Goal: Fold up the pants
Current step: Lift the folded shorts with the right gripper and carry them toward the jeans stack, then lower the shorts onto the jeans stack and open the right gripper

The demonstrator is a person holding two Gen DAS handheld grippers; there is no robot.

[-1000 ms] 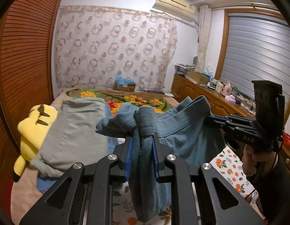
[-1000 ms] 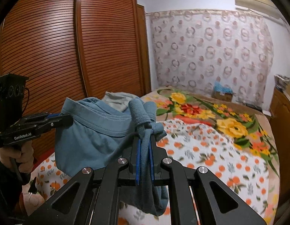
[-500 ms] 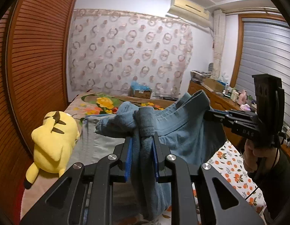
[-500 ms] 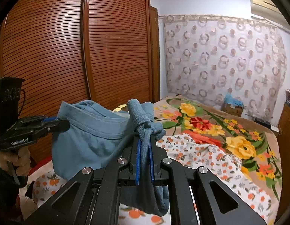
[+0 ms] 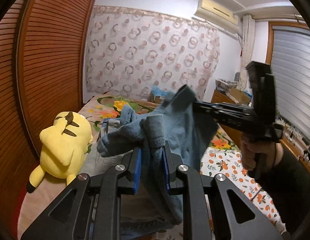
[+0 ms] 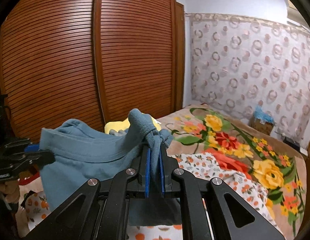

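Observation:
The blue-grey pants (image 5: 181, 132) hang in the air between my two grippers, above the bed. My left gripper (image 5: 151, 152) is shut on one bunched end of the waistband. My right gripper (image 6: 154, 156) is shut on the other bunched end of the pants (image 6: 84, 156). In the left wrist view the right gripper (image 5: 197, 104) shows at the right, gripping the waistband. In the right wrist view the left gripper (image 6: 37, 152) shows at the left edge. The legs hang below and are mostly hidden.
A yellow plush toy (image 5: 64, 146) lies on the bed by the slatted wooden wardrobe (image 6: 74, 60). A floral blanket (image 6: 245, 150) and an orange-print sheet (image 5: 225, 166) cover the bed. A cardboard box (image 6: 263, 124) sits by the curtain. A cluttered dresser (image 5: 231, 98) stands at the right.
Both grippers have risen and swung left with the pants still stretched between them. The right gripper is closer to the left one, and the plush toy is nearer.

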